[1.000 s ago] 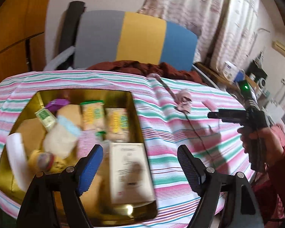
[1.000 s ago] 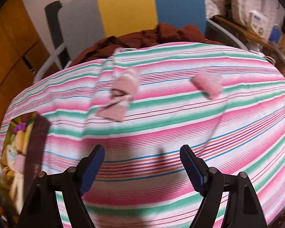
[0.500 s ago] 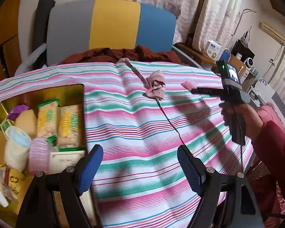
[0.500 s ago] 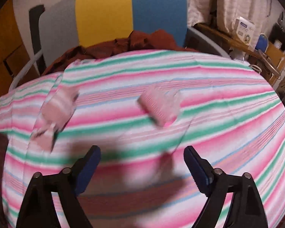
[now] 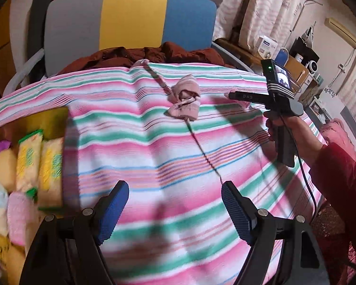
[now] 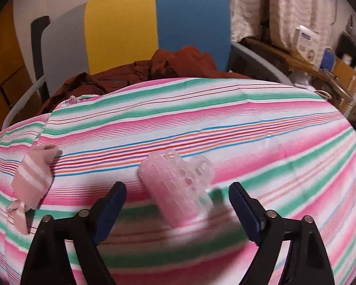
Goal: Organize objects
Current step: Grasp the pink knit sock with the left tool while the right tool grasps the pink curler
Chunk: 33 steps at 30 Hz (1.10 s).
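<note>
1. Your right gripper (image 6: 176, 204) — jaws apart, just been closing — has the hair roller (image 6: 178, 187) between them untouched: translucent pink, perforated, lying tilted toward 11 o'clock on the striped cloth (image 6: 261, 123).
2. Your left gripper (image 5: 174, 211) gapes over bare cloth.

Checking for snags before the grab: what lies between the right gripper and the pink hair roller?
Only bare striped cloth, per the right wrist view; the right gripper is open and the pink hair roller is untouched.

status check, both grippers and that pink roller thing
Left gripper open, empty, over striped cloth. Right gripper open, jaws just closing, pink hair roller between them, not gripped. Pink sock to the side, clear.
</note>
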### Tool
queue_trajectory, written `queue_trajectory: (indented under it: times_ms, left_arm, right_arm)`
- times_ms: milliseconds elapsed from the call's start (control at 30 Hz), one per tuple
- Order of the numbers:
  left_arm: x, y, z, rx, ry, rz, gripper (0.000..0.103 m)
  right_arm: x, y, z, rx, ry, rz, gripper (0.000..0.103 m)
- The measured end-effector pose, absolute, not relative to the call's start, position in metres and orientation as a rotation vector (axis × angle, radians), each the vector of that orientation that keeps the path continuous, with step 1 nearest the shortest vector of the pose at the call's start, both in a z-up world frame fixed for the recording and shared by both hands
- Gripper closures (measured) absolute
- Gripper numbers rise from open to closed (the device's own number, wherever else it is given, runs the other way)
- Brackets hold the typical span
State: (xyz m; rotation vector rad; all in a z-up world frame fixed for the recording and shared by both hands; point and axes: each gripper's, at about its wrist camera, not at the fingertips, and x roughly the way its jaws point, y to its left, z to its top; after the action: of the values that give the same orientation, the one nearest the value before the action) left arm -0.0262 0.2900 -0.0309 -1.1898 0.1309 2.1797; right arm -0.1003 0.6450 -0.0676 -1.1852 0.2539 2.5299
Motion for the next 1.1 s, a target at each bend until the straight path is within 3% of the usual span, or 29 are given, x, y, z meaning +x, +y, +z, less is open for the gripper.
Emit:
queue_trajectory:
  times_ms: [133, 200, 500, 833, 867, 933, 1100]
  left_arm:
    - [-0.042, 0.316, -0.032, -1.165, 0.170, 2.171, 0.021]
    - [-0.052, 0.328, -0.035, -1.161, 0.192, 2.168, 0.021]
    - [-0.102, 0.398, -0.047, -1.114, 0.312, 2.221, 0.021]
    - [-0.159, 0.445, -0.070, -1.133, 0.324, 2.306, 0.024]
    - [-0.159, 0.448, -0.073, -1.124, 0.338, 2.312, 0.028]
    - [-0.158, 0.450, -0.083, -1.115, 0.352, 2.310, 0.049]
    - [-0.157, 0.443, -0.082, -1.092, 0.313, 2.331, 0.061]
  right_arm:
    - [-0.109, 0.648, -0.076, -1.223, 0.274, 2.554, 0.035]
    - [-0.111, 0.646, -0.075, -1.221, 0.259, 2.577, 0.046]
    - [-0.111, 0.639, -0.079, -1.215, 0.231, 2.607, 0.046]
    - [-0.112, 0.636, -0.080, -1.207, 0.202, 2.603, 0.046]
    - [-0.113, 0.635, -0.080, -1.206, 0.197, 2.601, 0.046]
    - [-0.114, 0.634, -0.080, -1.204, 0.183, 2.596, 0.046]
    - [-0.114, 0.632, -0.080, -1.197, 0.158, 2.589, 0.047]
